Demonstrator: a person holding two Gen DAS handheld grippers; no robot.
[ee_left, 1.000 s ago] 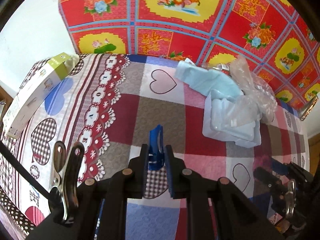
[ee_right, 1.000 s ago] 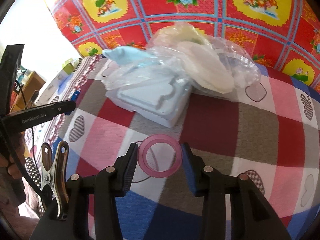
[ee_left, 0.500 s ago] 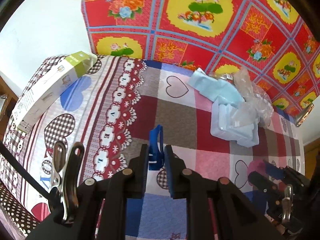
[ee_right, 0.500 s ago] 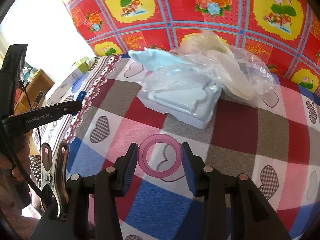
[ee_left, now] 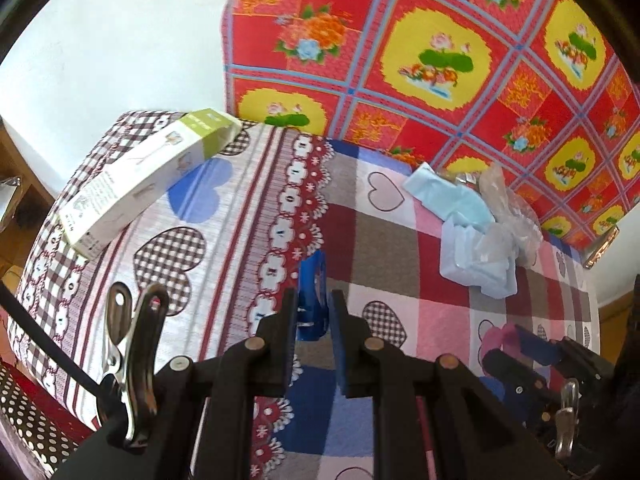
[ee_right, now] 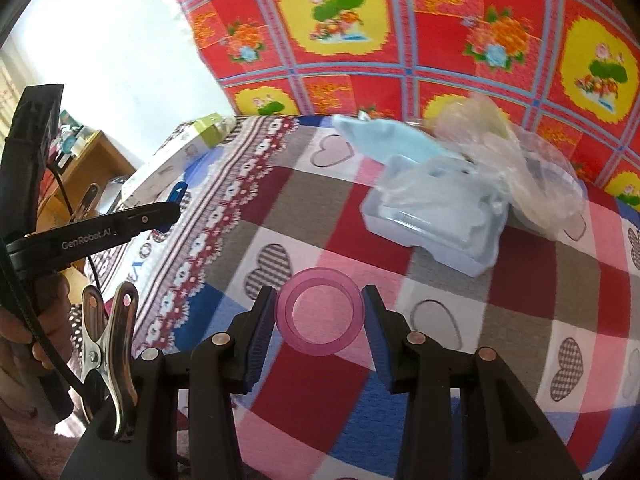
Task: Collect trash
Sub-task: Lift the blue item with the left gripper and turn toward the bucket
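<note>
Both claws have pulled back and risen from the trash pile since the earlier frames, so the pile now sits smaller, in the upper right of each view. Left claw (ee_left: 313,312) is clamped fully shut on a blue ring (ee_left: 312,292) held edge-on, which keeps the thin band from slipping. Right claw (ee_right: 319,312) stands partly open, its pads pressed on either side of a pink ring (ee_right: 319,312) held face-on across its width. Remaining trash, a light blue tray (ee_right: 436,220) under crumpled clear plastic (ee_right: 520,168), lies on the checked worktop (ee_right: 320,208) near the red patterned cloth (ee_right: 440,40). A white and green box (ee_left: 148,176) rests at upper left in the left view. Both claws point steeply downward, side by side; a hand (ee_right: 24,320) grips the left handle at the lower left of the right view.
</note>
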